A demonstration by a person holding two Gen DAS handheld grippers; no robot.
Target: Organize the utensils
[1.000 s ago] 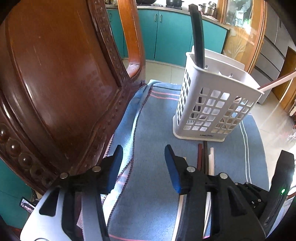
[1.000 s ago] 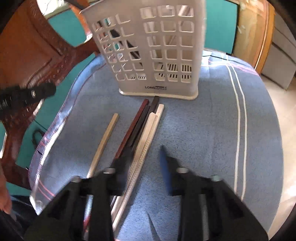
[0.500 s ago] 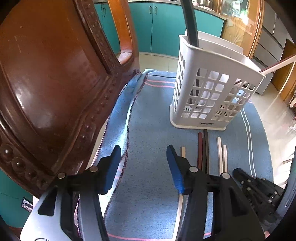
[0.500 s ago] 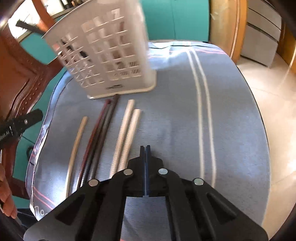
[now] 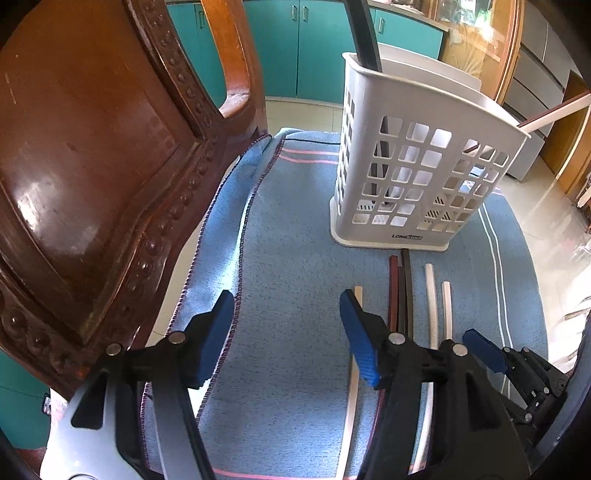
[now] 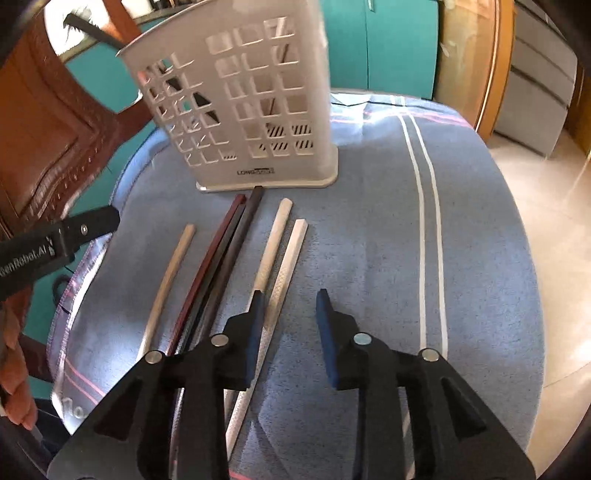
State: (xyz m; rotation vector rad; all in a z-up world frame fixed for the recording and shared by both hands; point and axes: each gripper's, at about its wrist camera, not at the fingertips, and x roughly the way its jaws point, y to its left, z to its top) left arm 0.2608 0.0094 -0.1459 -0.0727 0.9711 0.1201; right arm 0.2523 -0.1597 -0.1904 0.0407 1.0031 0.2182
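Left wrist view was filled on its left by a carved brown wooden chair (image 5: 92, 177), standing beside the surface (image 5: 295, 369), which was covered by a blue striped cloth (image 5: 288, 266). At the far end of the cloth a white perforated utensil basket (image 5: 417, 184) stood upright, with a black handle (image 5: 364, 33) rising out of its left part and a pale stick (image 5: 554, 118) leaning out over its right rim. Just in front of the basket, chopsticks lay flat on the cloth in a loose row: a pale single chopstick (image 6: 166, 280) on the left, three dark chopsticks (image 6: 225, 258) bunched together with their tips just before the basket's base, and two white chopsticks (image 6: 280, 251) side by side on the right.

The left gripper (image 5: 288, 328) was seen above bare cloth to the left of the row, its jaws opening and well apart, with nothing between them. The right gripper (image 6: 290, 325) was seen above the near part of the row, its jaws opening with only cloth between them; its left finger (image 6: 255, 332) overlapped the white pair in the right wrist view, and whether it touched them could not be told.
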